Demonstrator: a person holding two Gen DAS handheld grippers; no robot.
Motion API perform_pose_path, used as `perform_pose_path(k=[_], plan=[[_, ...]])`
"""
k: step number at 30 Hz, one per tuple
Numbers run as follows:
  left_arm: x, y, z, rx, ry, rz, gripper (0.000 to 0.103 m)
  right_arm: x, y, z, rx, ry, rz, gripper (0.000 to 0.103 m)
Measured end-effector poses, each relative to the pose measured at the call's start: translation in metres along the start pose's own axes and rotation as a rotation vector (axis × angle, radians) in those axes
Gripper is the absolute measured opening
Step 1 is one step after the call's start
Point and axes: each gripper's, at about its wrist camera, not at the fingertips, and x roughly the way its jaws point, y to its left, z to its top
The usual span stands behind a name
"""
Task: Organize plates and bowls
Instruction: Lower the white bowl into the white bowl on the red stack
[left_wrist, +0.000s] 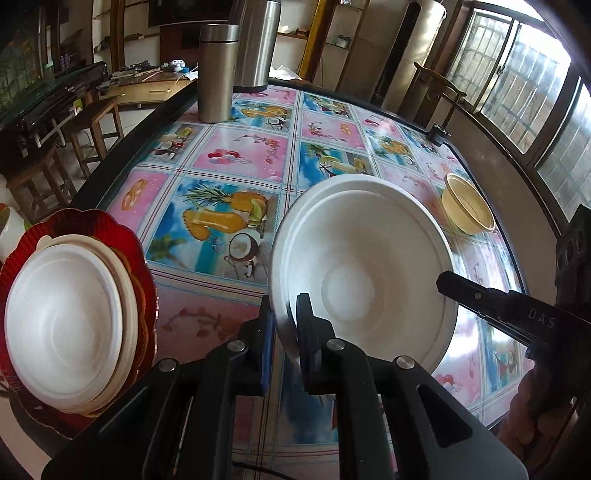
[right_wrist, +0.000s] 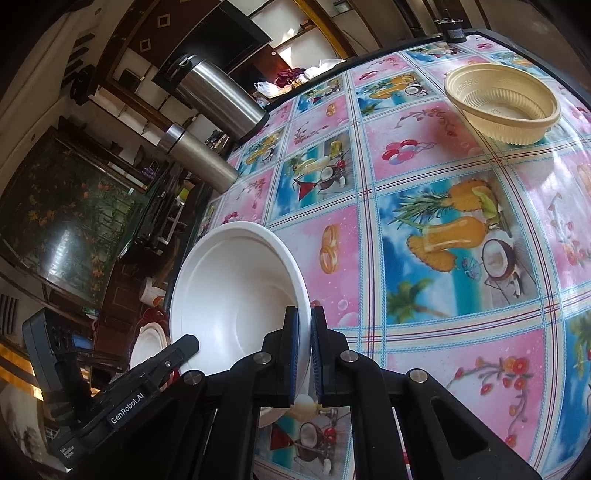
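Grippers left (left_wrist: 284, 328) and right (right_wrist: 304, 343) both pinched the light, stiff white foam bowl's (left_wrist: 369, 273) rim, above the fruit-print tablecloth (right_wrist: 424, 229).

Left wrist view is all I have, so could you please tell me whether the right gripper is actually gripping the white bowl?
Observer: Yes. The right wrist view shows the right gripper with its jaws shut on the rim of the white bowl, on the side opposite the left gripper.
Operator: Thank you. Is anything inside the cream bowl?
Observer: No. The cream bowl stands upright on the table, and its ribbed inside holds nothing.
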Motion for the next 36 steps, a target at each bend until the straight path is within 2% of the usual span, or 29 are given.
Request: perform_pose_path(k=[11,21,36], plan=[[-0.044,0.045,-0.01,-0.032,-0.104,0.055,0.01,-0.001,0.062,-0.015,-0.104,-0.003,0.026,0.007],[-0.062,0.096,-0.019,-0.119,-0.153,0.099,0.011,0.02,0.128,-0.028,-0.217,0.023,0.044,0.007],[-0.069,0.155,-0.025,-0.22,-0.169,0.168,0.01,0.063,0.201,-0.043,-0.323,0.078,0.062,0.007]])
